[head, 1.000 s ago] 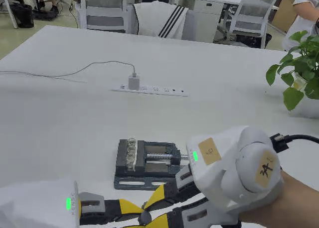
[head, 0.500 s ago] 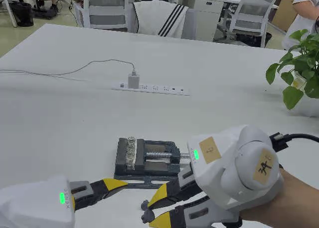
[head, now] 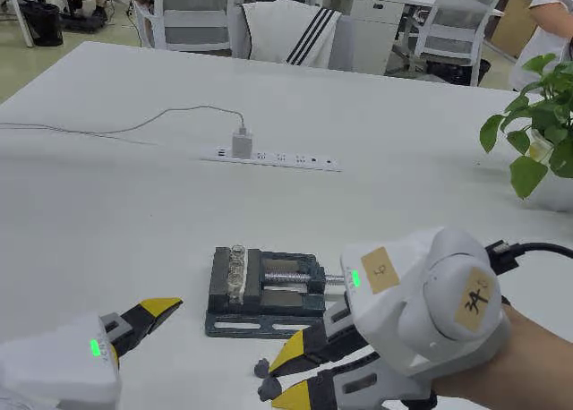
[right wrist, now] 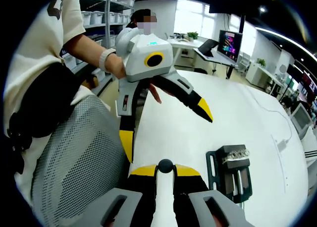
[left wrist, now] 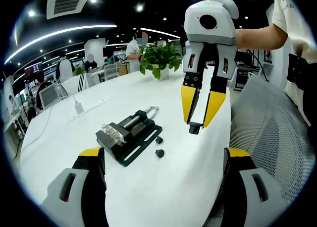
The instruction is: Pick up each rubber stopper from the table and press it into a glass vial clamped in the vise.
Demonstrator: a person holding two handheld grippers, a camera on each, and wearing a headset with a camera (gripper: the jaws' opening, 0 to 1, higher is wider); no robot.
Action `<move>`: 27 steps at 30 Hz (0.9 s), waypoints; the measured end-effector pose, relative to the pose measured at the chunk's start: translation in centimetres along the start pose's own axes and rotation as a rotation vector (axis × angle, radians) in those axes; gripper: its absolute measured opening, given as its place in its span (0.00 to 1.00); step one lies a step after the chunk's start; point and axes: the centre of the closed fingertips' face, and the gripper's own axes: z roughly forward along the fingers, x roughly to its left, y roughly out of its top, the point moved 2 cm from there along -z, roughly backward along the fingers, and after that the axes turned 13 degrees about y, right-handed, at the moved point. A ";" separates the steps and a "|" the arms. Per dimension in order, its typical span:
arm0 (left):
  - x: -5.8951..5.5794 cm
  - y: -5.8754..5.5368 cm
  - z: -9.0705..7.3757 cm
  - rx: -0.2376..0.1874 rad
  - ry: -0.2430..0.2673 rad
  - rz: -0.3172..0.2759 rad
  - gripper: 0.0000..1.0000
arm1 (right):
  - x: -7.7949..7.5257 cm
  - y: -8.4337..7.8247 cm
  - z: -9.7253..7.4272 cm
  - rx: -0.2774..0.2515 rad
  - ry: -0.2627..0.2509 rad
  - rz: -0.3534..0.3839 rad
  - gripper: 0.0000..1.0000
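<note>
A dark vise (head: pixel 269 289) sits on the white table (head: pixel 376 141) with a row of glass vials (head: pixel 237 271) clamped in it, also visible as the vise (left wrist: pixel 130 136) and the vise (right wrist: pixel 233 170). My right gripper (head: pixel 279 383) hovers just in front of the vise, shut on a dark rubber stopper (head: pixel 267 390); that stopper (right wrist: pixel 165 165) shows between its yellow tips (right wrist: pixel 143 170), and as the stopper (left wrist: pixel 194 128) under the right gripper (left wrist: pixel 198 119). Loose stoppers (left wrist: pixel 159 139) (left wrist: pixel 159 153) lie by the vise. My left gripper (left wrist: pixel 164 153) is open, off to the left (head: pixel 148 313).
A power strip with a white charger (head: pixel 240 146) and its cable lies across the table's middle. At the right edge stands a potted plant (head: pixel 537 115). Chairs stand beyond the far edge. A mesh chair (left wrist: pixel 267 123) is at the near edge.
My left gripper has drawn back to the left, away from the right gripper's tips, and spread its jaws. The right gripper has stayed put with the stopper.
</note>
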 end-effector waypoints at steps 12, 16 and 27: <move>1.2 -0.4 -0.4 -0.003 0.035 -0.039 0.99 | -1.8 -0.6 -0.5 0.049 0.013 -0.005 0.07; 2.0 -0.6 -0.7 0.001 0.054 -0.055 0.99 | -3.4 -0.4 -1.3 0.080 0.011 -0.019 0.07; 4.1 -1.9 -1.5 0.022 0.109 -0.096 0.99 | -9.4 0.6 -2.8 0.185 0.009 -0.068 0.07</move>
